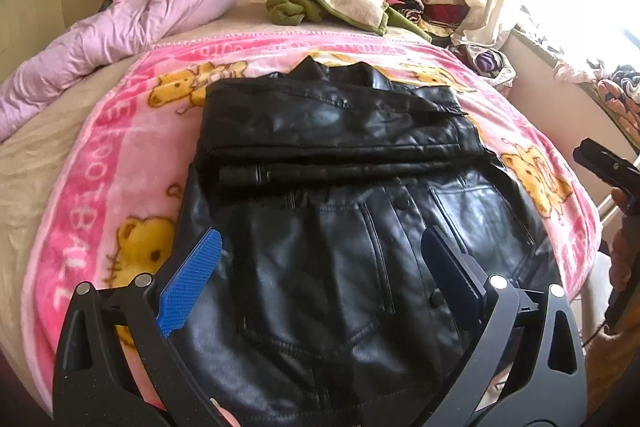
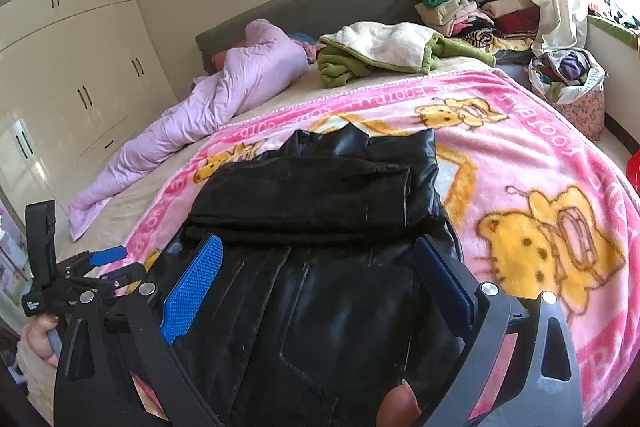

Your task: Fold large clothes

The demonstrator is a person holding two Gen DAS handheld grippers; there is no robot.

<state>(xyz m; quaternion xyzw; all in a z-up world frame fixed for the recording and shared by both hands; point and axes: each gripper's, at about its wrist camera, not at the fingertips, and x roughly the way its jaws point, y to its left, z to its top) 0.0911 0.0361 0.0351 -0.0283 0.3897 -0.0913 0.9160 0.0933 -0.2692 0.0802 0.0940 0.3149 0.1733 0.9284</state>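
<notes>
Black leather jacket [image 1: 340, 195] lies on the pink cartoon blanket [image 1: 100, 179] spread over the bed, collar at 12 o'clock, sleeves folded across the chest, hem nearest both cameras. Left claw [image 1: 320, 267] hovers over the hem, spread wide and holding nothing; right claw [image 2: 316, 279] is likewise wide apart and empty, above the jacket's lower half. Risk: the leather looks stiff and slick, so a shallow pinch at the hem could slip, and lifting unevenly could throw the folded sleeves open. At 2 o'clock beside the bed stands a patterned bag [image 2: 576, 95] stuffed with what appear to be mixed garments, though the view there is distorted. Folded clothes [image 2: 472, 11] are stacked by the headboard.
</notes>
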